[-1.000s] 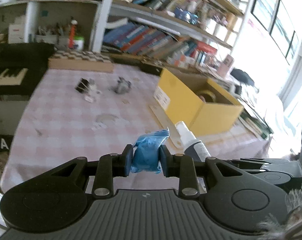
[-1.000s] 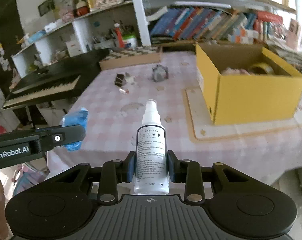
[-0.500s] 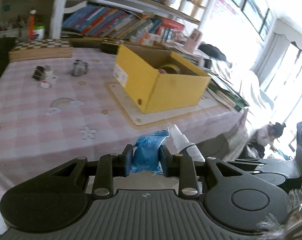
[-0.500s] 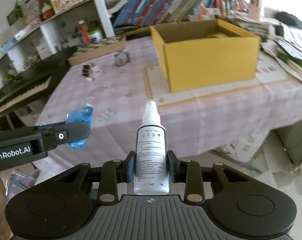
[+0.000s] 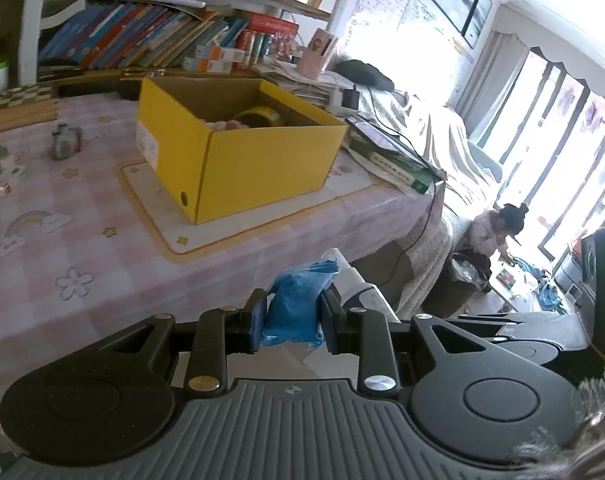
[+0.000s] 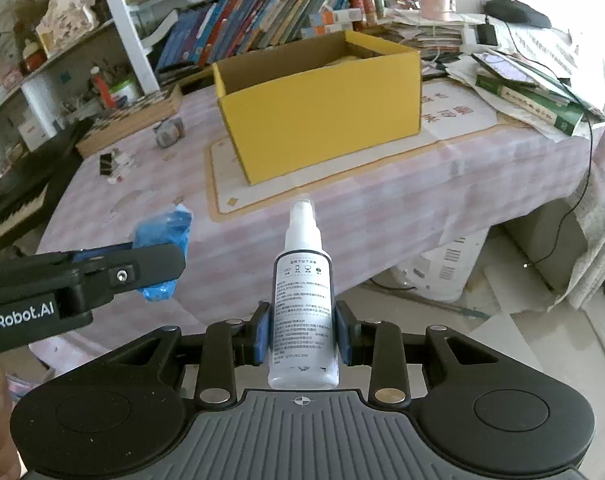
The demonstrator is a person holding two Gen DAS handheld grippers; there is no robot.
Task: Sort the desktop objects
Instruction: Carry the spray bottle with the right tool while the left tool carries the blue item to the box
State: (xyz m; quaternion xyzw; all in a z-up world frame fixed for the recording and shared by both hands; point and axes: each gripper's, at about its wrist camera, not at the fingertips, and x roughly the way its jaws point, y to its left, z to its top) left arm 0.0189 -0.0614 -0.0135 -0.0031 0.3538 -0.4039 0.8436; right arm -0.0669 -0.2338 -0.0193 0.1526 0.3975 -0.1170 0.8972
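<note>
only left wrist view shows tape roll (image 5: 258, 117) inside yellow box (image 5: 262, 168).

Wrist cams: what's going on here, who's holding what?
A person is sorting desk items with two handheld grippers. The left gripper is shut on a crumpled blue packet; the right gripper is shut on a white spray bottle, nozzle pointing away from the camera. Both are held off the near edge of the pink checked table, facing the open yellow box, which already holds a few items. Small items remain on the table to the box's left.
</note>
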